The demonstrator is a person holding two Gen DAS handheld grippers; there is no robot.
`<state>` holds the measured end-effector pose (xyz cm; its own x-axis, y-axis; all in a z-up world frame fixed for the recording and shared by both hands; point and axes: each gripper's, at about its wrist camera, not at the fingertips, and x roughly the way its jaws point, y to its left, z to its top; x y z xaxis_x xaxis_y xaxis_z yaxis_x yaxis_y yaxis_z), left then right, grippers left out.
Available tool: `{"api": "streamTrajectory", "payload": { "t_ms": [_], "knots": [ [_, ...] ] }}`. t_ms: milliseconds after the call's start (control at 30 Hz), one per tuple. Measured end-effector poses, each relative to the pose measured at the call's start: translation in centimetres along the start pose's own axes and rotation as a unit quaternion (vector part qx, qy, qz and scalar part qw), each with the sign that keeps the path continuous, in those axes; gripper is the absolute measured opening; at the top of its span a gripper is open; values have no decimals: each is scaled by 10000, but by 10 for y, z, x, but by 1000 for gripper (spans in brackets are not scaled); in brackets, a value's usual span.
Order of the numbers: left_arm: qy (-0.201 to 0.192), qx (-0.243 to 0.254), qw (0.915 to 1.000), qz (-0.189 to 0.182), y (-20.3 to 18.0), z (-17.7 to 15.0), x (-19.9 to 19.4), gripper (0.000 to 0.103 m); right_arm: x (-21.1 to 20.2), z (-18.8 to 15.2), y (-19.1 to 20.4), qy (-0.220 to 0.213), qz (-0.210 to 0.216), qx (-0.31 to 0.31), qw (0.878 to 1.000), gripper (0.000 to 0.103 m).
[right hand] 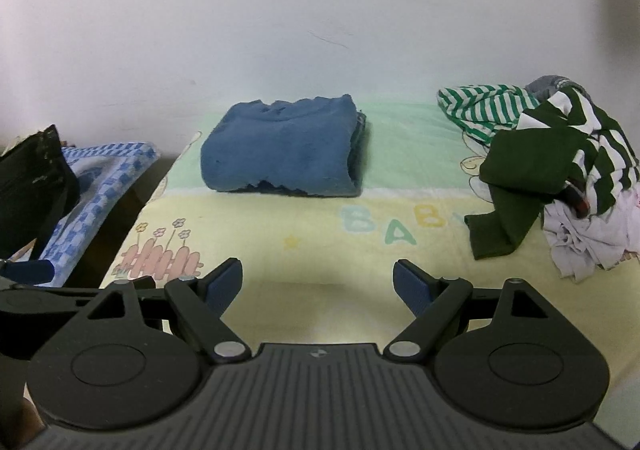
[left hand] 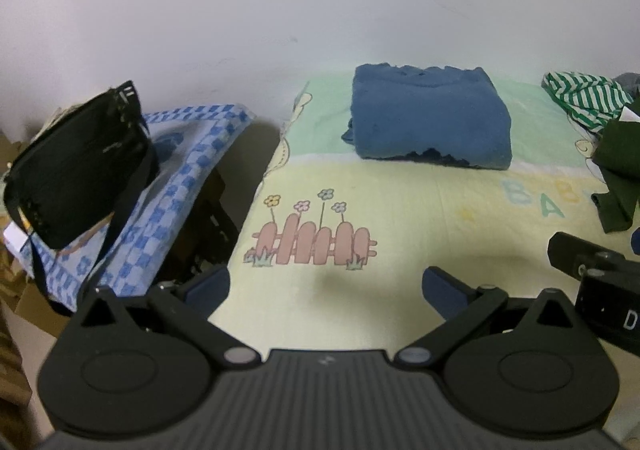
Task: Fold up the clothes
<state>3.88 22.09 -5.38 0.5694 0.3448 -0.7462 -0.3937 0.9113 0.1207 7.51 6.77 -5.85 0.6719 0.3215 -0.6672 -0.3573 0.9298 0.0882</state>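
Blue, the folded sweater [right hand: 282, 147] lay finished on the bed sheet [right hand: 312, 234] by the wall. We held both left tongs [left hand: 326, 286] and right tongs [right hand: 318, 282] released, empty; next we judged the green garment [right hand: 520, 173] from the pile needed fetching.

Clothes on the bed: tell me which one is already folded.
The blue sweater, lying as a neat flat rectangle near the wall. The green striped shirt, dark green garment and white cloth sit crumpled in a heap.
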Motion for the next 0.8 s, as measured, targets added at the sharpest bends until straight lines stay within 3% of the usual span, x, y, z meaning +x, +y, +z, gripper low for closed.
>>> {"api": "streamTrajectory", "payload": {
  "t_ms": [467, 600, 800],
  "knots": [
    [39, -260, 9990, 364, 7, -32, -39, 102, -25, -16, -4, 20, 415, -148, 9990, 85],
    [123, -429, 9986, 299, 14, -39, -47, 102, -30, -21, -2, 63, 417, -153, 9990, 85],
    [52, -170, 9998, 16, 16, -42, -57, 102, -37, -24, 5, 83, 209, -29, 9997, 85]
  ]
}}
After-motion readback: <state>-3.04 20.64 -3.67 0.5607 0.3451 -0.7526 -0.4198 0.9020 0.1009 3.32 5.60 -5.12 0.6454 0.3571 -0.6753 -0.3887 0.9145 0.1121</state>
